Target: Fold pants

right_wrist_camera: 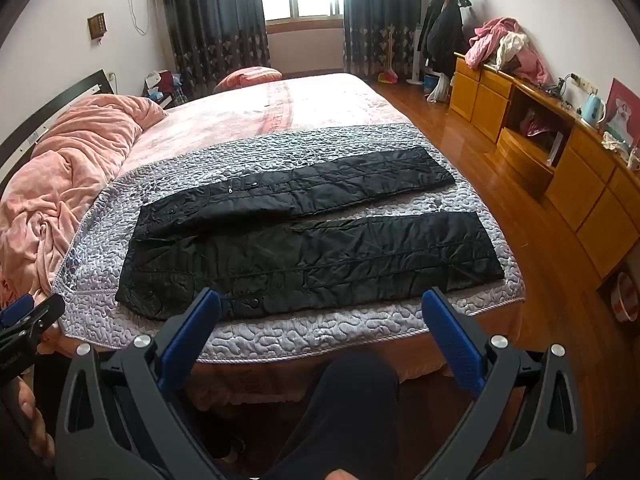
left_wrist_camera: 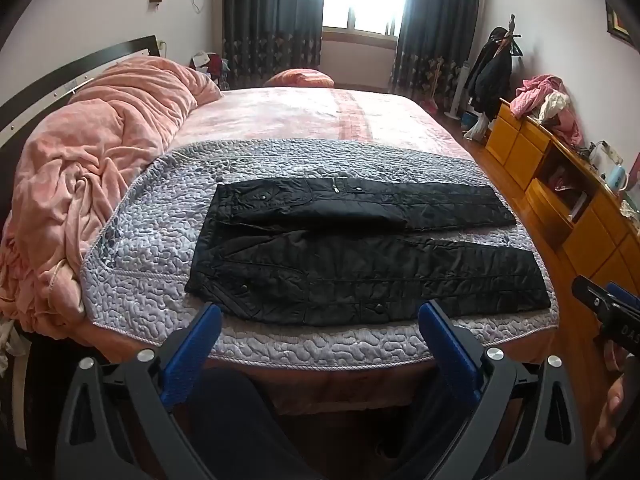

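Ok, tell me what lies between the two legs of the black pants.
Only a bare strip of the grey quilted mat, widening toward the cuffs. The black pants lie spread on it; the right wrist view shows the gap best.

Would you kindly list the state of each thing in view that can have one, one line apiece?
Black pants: unfolded, spread flat on the quilted mat, legs apart.
Quilted mat: spread flat across the bed's foot.
Pink blanket: crumpled in a heap.
Curtains: drawn partly open.
Left tongs: open, holding nothing.
Right tongs: open, holding nothing.
Clothes on cabinet: piled loosely.
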`<state>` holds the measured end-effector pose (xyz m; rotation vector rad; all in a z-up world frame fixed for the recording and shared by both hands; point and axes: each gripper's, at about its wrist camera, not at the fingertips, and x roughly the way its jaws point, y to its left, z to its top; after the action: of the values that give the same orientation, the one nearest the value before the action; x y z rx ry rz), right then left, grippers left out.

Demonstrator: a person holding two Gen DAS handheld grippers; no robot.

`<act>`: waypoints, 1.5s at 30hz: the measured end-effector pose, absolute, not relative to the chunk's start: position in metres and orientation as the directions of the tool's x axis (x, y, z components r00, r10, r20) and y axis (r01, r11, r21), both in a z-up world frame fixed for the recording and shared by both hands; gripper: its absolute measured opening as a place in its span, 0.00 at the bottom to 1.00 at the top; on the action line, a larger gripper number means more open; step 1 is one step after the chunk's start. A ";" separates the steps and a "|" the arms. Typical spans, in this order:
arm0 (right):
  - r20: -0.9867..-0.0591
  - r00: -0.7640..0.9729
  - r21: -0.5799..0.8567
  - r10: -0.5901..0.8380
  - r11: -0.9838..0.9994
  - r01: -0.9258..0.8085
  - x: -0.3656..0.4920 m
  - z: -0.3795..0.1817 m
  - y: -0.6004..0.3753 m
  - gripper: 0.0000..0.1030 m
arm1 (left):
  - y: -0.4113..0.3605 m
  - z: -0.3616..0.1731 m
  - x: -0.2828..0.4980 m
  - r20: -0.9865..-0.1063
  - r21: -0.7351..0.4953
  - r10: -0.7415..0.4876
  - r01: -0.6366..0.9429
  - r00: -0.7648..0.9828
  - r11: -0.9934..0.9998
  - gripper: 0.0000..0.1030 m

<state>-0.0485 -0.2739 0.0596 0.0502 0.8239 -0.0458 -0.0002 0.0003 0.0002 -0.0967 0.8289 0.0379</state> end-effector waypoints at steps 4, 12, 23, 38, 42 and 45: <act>-0.737 0.675 0.028 -0.020 0.998 0.060 -0.049 0.060 -0.274 0.98 | 0.000 0.000 0.000 -0.741 -0.067 -0.001 -0.073 0.672 0.995 0.96; -0.739 0.674 0.025 -0.024 0.998 0.064 -0.048 0.061 -0.276 0.98 | 0.001 -0.001 0.001 -0.743 -0.069 -0.002 -0.074 0.670 0.995 0.96; -0.739 0.673 0.022 -0.027 0.998 0.064 -0.047 0.056 -0.274 0.98 | 0.003 -0.001 -0.001 -0.743 -0.065 0.002 -0.074 0.670 0.995 0.96; -0.740 0.672 0.023 -0.025 0.998 0.063 -0.047 0.056 -0.274 0.98 | 0.003 -0.006 -0.003 -0.744 -0.060 0.007 -0.077 0.669 0.995 0.96; -0.741 0.671 0.022 -0.026 0.998 0.064 -0.047 0.057 -0.274 0.98 | 0.004 -0.006 -0.004 -0.744 -0.059 0.007 -0.076 0.668 0.995 0.96; -0.741 0.671 0.022 -0.027 0.998 0.064 -0.047 0.057 -0.274 0.98 | 0.003 -0.006 -0.003 -0.743 -0.060 0.006 -0.076 0.669 0.995 0.96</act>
<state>-0.0468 -0.2738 0.0568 0.0472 0.8336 -0.0511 -0.0033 0.0035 -0.0061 -0.0883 0.8368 0.0464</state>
